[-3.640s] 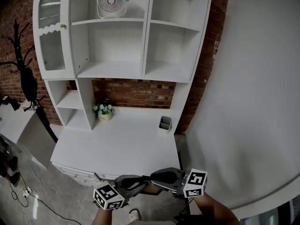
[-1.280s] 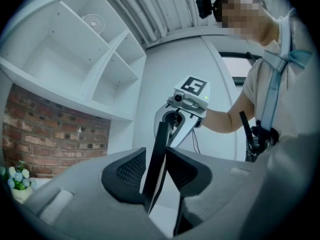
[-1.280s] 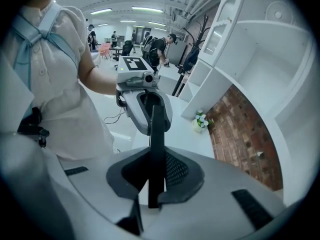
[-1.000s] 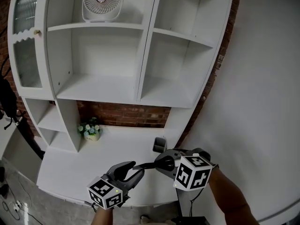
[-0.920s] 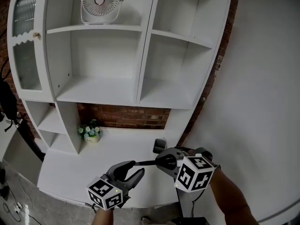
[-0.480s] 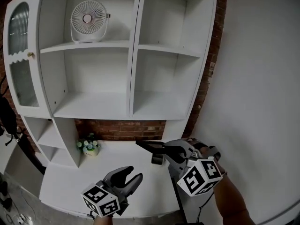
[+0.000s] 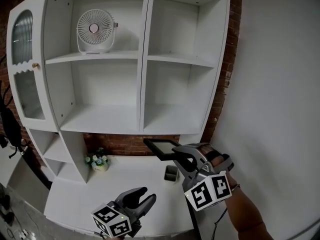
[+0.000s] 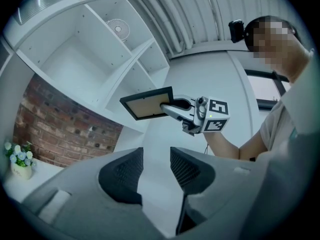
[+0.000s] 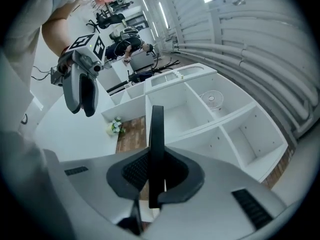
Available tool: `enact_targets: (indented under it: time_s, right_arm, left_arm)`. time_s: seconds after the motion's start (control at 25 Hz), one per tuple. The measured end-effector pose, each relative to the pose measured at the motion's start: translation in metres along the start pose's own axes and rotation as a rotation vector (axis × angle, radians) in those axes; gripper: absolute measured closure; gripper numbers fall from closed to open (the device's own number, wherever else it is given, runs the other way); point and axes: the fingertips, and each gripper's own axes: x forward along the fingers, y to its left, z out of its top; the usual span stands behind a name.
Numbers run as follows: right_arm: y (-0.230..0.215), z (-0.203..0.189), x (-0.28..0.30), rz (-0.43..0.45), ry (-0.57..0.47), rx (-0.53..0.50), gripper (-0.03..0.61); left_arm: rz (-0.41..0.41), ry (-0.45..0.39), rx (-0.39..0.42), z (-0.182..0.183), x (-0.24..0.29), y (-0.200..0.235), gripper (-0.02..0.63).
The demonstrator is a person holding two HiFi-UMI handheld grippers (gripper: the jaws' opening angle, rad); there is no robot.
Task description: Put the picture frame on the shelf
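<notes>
Clamped by its edge in the right tongs point(image 7: 176, 155) at lower centre, just below the shelf point(image 7: 107, 120), the picture frame point(image 7: 160, 147) is best lifted level onto a board, while the left tongs point(image 7: 142, 196) are held open and empty.

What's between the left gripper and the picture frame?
Nothing. The left gripper view shows only open air from the left gripper to the picture frame, clamped in the right gripper.

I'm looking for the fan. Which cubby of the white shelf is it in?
The top left open cubby holds the fan; the three cubbies beside and below it hold nothing.
</notes>
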Motion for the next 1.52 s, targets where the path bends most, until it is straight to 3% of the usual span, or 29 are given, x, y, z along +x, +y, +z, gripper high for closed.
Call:
enact_targets:
  time_s: [0.8,1.12,1.52]
  right_arm:
    - [0.017,0.081,0.100,-0.029,-0.214,-0.067,0.529]
    - [0.021,0.087,0.135,-0.041,-0.206,-0.085,0.529]
    - [0.031,0.079,0.189,-0.048,-0.107,-0.165,0.529]
  left_arm:
    - [0.118,-0.025,-0.034,-0.003,-0.034,0.028,0.445]
    - [0.159,-0.038,-0.044,-0.002,-0.040,0.048,0.446]
    - [0.170,-0.036,-0.073,-0.012,-0.038,0.058,0.446]
